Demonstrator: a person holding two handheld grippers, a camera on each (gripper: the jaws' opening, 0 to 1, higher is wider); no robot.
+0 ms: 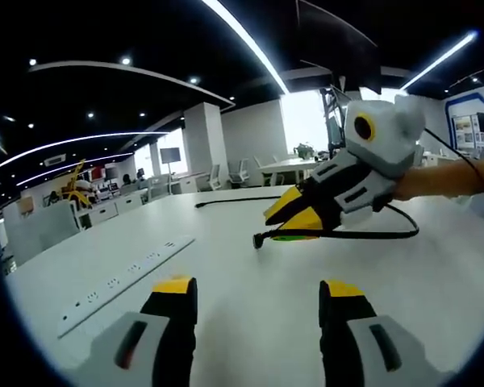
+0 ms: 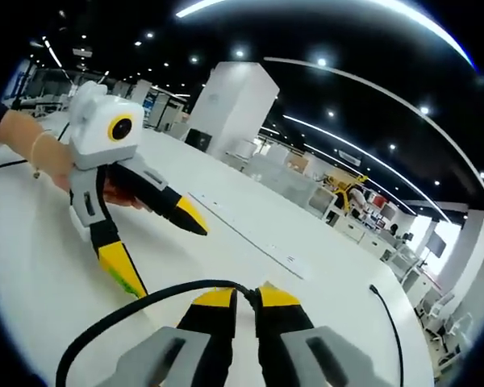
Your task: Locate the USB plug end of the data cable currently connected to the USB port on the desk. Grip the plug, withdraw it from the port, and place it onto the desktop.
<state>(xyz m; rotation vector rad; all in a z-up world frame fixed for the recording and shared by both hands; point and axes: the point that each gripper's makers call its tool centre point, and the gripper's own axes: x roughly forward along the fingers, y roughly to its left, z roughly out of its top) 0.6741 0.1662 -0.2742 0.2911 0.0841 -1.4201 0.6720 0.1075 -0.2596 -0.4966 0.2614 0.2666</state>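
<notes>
Gripping black data cable [image 2: 145, 302], right gripper [image 2: 246, 302] sat nearly shut; left gripper [image 1: 258, 294] gaped empty. Thin cable could slip.

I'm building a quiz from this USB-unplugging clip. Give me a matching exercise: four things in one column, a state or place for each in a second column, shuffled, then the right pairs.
Things:
1. left gripper
2. right gripper
3. black cable
4. power strip

States or places:
A. set flat in the white desk, nothing plugged in that shows
B. jaws wide apart, holding nothing
C. loops over the desk, one end pinched between yellow-tipped jaws
D. jaws closed together on the cable's end

Pairs: 1-B, 2-D, 3-C, 4-A
</notes>
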